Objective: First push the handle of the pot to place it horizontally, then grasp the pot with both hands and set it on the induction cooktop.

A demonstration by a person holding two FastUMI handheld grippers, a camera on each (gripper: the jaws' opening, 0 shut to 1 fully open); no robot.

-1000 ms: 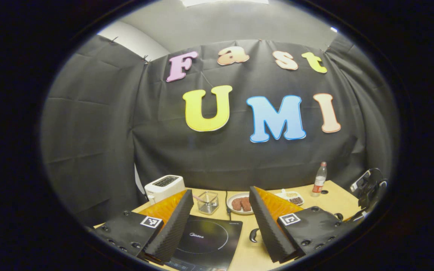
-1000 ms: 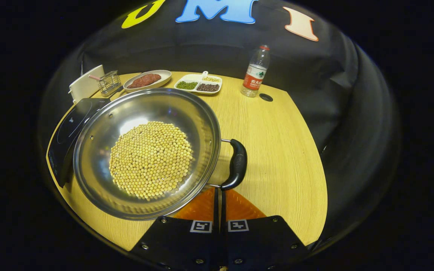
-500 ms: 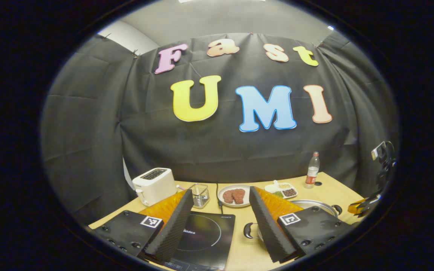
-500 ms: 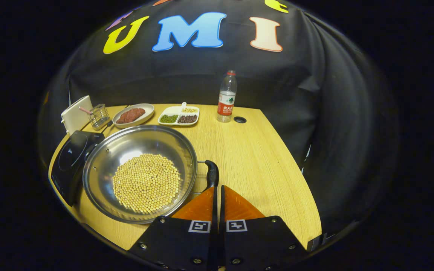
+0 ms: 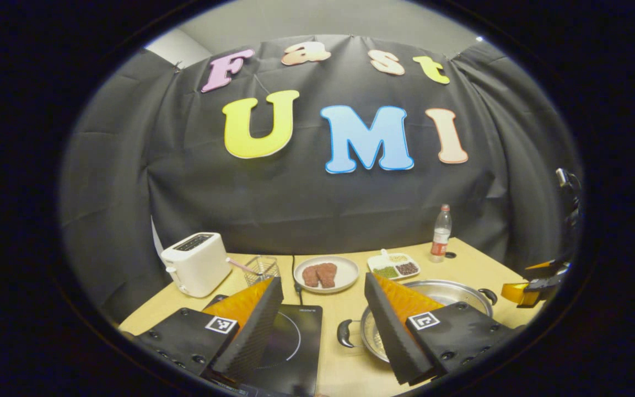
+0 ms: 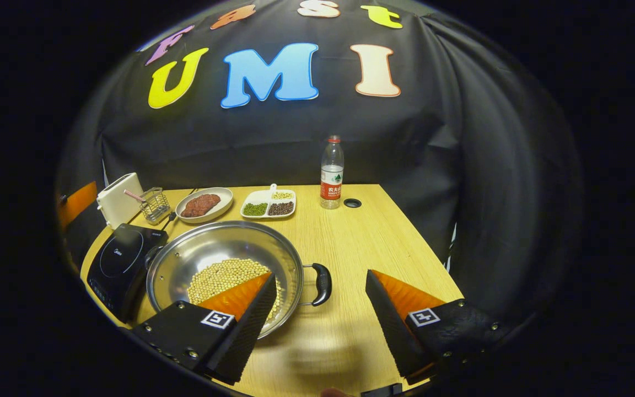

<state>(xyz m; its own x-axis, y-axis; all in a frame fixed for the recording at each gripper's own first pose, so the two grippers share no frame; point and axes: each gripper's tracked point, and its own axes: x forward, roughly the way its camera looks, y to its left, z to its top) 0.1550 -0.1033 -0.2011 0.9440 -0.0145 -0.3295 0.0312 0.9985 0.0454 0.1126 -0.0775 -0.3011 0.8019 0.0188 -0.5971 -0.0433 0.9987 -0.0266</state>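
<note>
Pot [image 6: 224,264] mid-table [image 6: 383,237] holding beans [image 6: 224,275], cooktop [image 6: 124,259] just beside it at the left edge, toaster [image 6: 119,198], plate [image 6: 204,204], divided dish [image 6: 268,203], bottle [image 6: 331,173] along the back edge

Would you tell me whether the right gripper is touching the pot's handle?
Apart. The right gripper view shows bare table between the open right gripper and the handle.

I am seeing a white toaster [image 6: 118,199] sitting far left on the pale wooden table [image 6: 383,242], a wire mesh basket [image 6: 155,204] beside it, then a white oval plate of reddish meat [image 6: 204,204], a white divided dish of beans [image 6: 269,203], and a clear plastic bottle with a red label [image 6: 331,173] standing far right.
</note>
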